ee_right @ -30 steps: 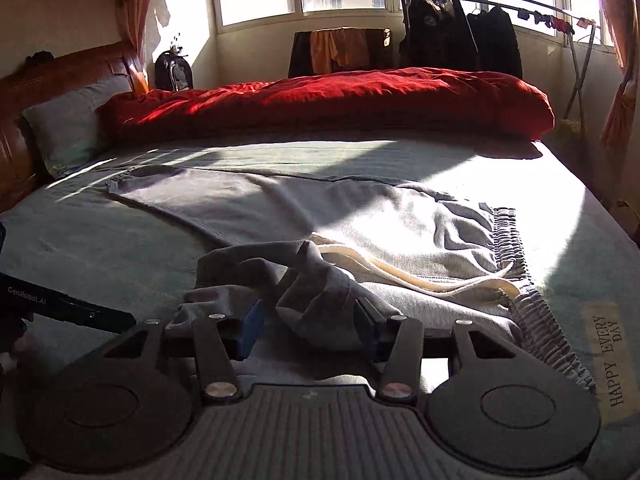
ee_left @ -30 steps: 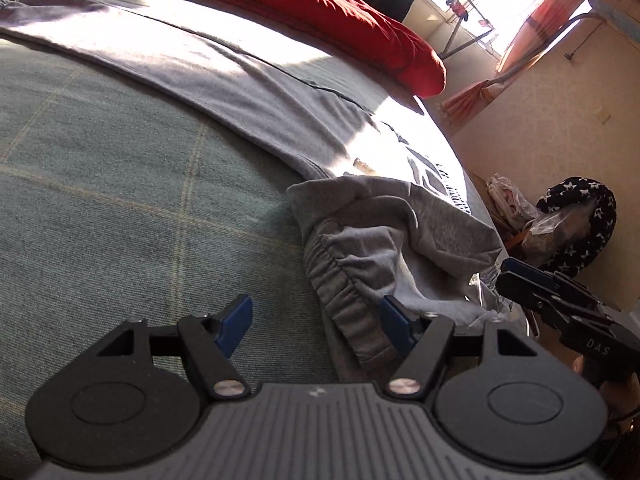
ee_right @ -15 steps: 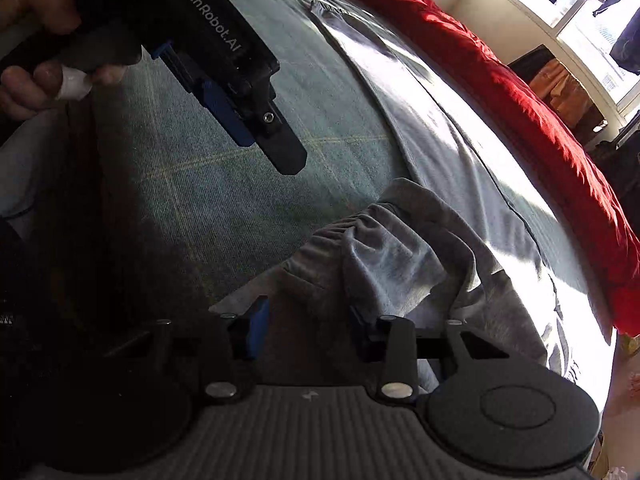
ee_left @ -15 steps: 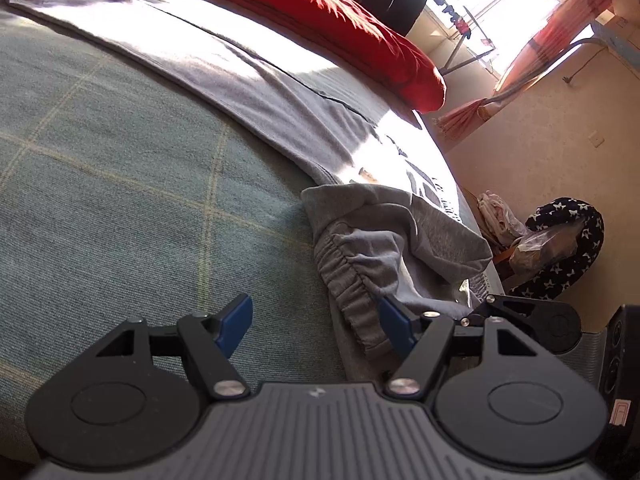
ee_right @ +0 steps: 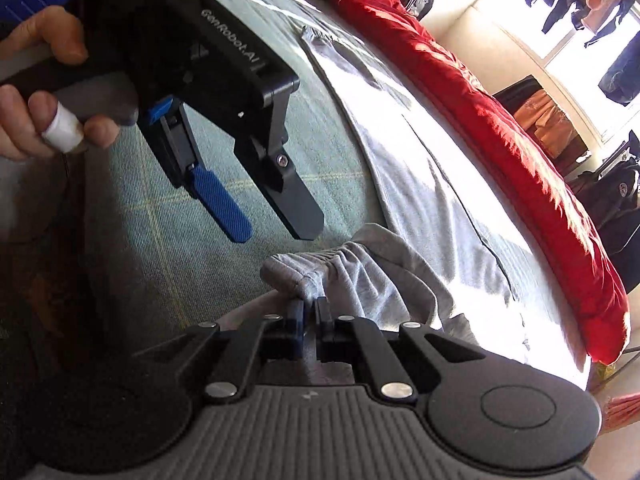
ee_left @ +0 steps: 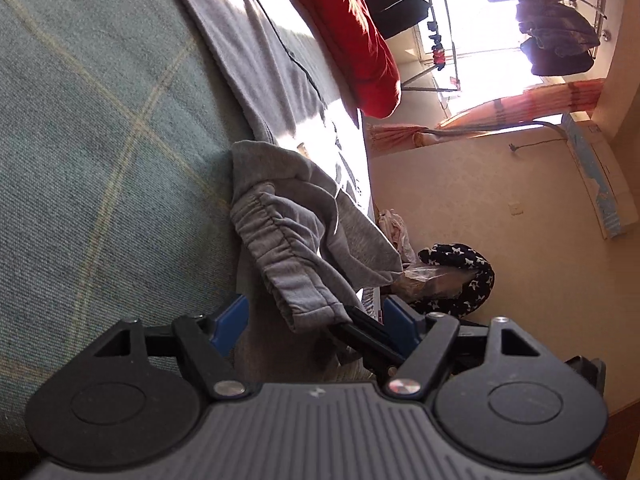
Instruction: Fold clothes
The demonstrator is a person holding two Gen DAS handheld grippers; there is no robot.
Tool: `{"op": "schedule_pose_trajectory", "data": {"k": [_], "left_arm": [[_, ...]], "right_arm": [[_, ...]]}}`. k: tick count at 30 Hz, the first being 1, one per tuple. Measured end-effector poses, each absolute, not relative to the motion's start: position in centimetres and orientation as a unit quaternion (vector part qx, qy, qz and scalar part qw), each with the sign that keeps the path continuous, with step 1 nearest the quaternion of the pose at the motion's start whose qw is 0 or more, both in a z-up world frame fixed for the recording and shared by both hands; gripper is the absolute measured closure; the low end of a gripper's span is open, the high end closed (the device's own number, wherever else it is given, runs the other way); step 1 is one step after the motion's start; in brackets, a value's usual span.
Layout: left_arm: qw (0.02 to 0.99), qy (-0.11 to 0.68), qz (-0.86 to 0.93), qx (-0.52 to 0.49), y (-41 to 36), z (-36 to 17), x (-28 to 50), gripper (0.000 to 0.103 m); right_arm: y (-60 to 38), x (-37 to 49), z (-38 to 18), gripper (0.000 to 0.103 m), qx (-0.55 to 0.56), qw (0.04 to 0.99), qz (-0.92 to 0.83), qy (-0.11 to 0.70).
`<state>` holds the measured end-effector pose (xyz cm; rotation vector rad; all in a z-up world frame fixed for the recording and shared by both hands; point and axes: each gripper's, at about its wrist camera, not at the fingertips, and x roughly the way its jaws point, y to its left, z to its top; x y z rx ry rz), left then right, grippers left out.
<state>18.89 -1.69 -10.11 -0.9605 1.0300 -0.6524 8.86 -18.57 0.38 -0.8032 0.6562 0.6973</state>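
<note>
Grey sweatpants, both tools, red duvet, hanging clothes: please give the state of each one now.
Grey sweatpants: bunched at the waistband end, rest spread flat on the bed.
Right tool: shut on the sweatpants' elastic waistband.
Left tool: open, holding nothing, above the waistband.
Red duvet: rolled up along the far side of the bed.
Dark clothes: hanging on a rack by the window.

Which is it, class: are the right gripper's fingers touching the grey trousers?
Touching. The right wrist view shows the right gripper closed on the grey trousers at the gathered cuff.
</note>
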Motion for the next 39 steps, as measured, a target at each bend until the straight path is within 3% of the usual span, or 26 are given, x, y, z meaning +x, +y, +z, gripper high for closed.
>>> {"op": "schedule_pose_trajectory", "data": {"k": [11,14,17,19,25,26,27,39], "left_arm": [[0.629,0.471,-0.299,-0.542,-4.6,-14.3,21.2,0.028],[0.635,0.467,-0.301,-0.537,-4.0,-13.8,21.1,0.028],[0.641,0.463,-0.303,-0.532,-3.3,-13.2,20.9,0.028],[0.645,0.460,-0.304,-0.528,-2.9,-12.9,20.8,0.028],[0.656,0.453,-0.308,-0.519,-1.6,-11.9,20.5,0.028],[0.656,0.453,-0.309,-0.518,-1.6,-11.9,20.5,0.028],[0.654,0.453,-0.310,-0.521,-1.5,-11.9,20.4,0.027],[0.588,0.431,-0.335,-0.597,-3.1,-14.1,21.4,0.023]], "right_arm": [[-19.7,8.1,1.0,0.097,-0.357,0.823,0.324,0.302],[-19.7,7.7,0.2,0.088,-0.385,0.807,0.333,0.300],[-19.0,6.9,-1.2,0.069,-0.428,0.788,0.340,0.283],[-18.2,6.6,-2.2,0.065,-0.465,0.772,0.339,0.270],[-16.3,4.9,-6.2,0.070,-0.615,0.695,0.311,0.205],[-16.2,4.8,-6.4,0.088,-0.627,0.689,0.305,0.195],[-16.2,4.6,-6.6,0.095,-0.639,0.684,0.299,0.186],[-16.3,5.2,-0.6,0.096,-0.523,0.769,0.315,0.188]]}}
